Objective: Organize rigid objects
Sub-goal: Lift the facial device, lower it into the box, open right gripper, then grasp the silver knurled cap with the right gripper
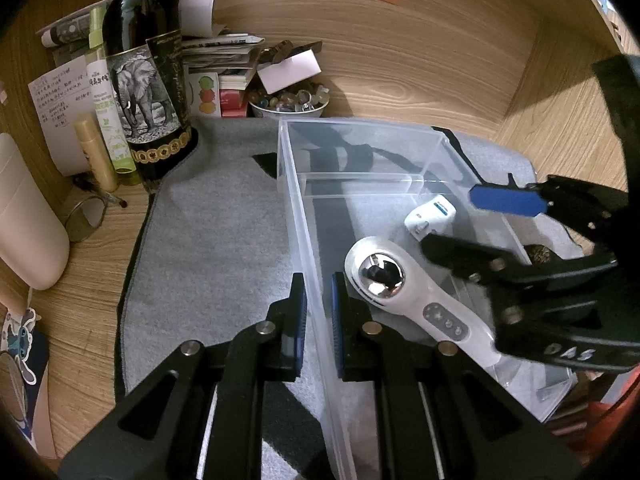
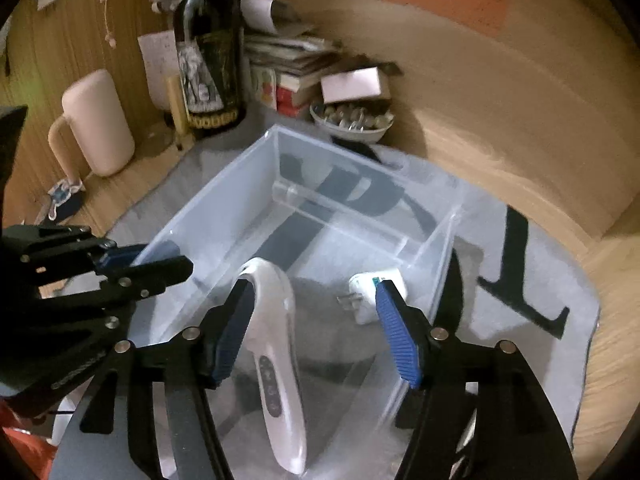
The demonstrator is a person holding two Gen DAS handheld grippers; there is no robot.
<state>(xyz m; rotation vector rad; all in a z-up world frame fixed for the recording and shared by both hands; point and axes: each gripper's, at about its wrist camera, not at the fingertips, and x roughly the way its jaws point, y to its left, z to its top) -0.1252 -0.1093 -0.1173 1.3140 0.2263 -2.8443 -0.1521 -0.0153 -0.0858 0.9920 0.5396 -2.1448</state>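
A clear plastic bin point(image 1: 304, 220) point(image 2: 208, 188) with a divider stands on a grey mat point(image 1: 208, 240). My left gripper point(image 1: 319, 292) point(image 2: 160, 260) is shut on the bin's left wall, one pad inside and one outside. Inside the bin lie a white handheld massager point(image 1: 400, 280) point(image 2: 276, 340) with a chrome ball head and a white plug charger point(image 1: 430, 216) point(image 2: 366, 292). My right gripper point(image 2: 314, 292) point(image 1: 448, 220) hangs open over the bin. The massager lies along its left pad, and the charger sits just beyond its right fingertip. Nothing is pinched between the pads.
A dark wine bottle point(image 1: 148, 80) point(image 2: 212, 60), small bottles, a stack of books and a bowl of stones point(image 1: 288, 102) point(image 2: 352, 120) crowd the back left. A pale pink jug point(image 1: 28, 216) point(image 2: 100, 124) and glasses point(image 1: 88, 216) sit at the left. Wooden walls close the back and right.
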